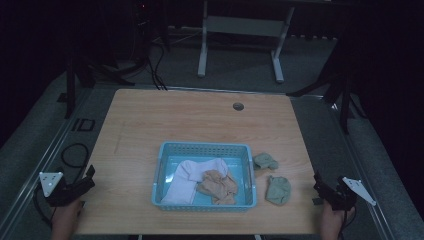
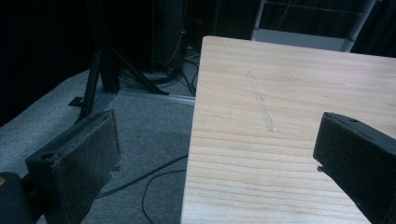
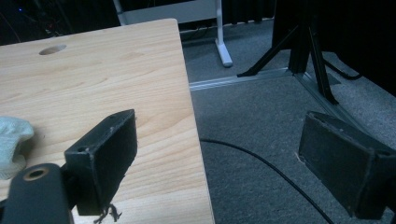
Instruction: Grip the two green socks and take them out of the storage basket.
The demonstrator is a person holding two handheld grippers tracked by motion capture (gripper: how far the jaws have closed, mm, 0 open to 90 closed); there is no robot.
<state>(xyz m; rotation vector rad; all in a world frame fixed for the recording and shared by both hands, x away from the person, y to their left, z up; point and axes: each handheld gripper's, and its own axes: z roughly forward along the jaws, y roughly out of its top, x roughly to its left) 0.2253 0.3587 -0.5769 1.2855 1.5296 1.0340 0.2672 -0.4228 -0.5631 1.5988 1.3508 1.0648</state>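
Note:
A light blue plastic basket [image 1: 204, 148] sits near the front middle of the wooden table [image 1: 165, 120]. Inside it lie a pale pink sock [image 1: 187, 176] and a crumpled tan sock [image 1: 219, 185]. Two grey-green socks rest on the table right of the basket, one [image 1: 265, 161] farther back and one [image 1: 278, 190] nearer; an edge of a sock [image 3: 11, 144] appears in the right gripper view. My left gripper [image 1: 89, 178] [image 2: 215, 154] hangs open over the table's left edge, holding nothing. My right gripper [image 1: 317, 186] [image 3: 224, 158] stands open at the right edge, jaws wide apart.
A round cable hole [image 1: 238, 106] marks the table's far side. Black cables [image 2: 149, 179] lie on the grey carpet on both sides. Dark tripod legs [image 3: 308, 56] and a white desk frame [image 1: 240, 35] stand behind the table.

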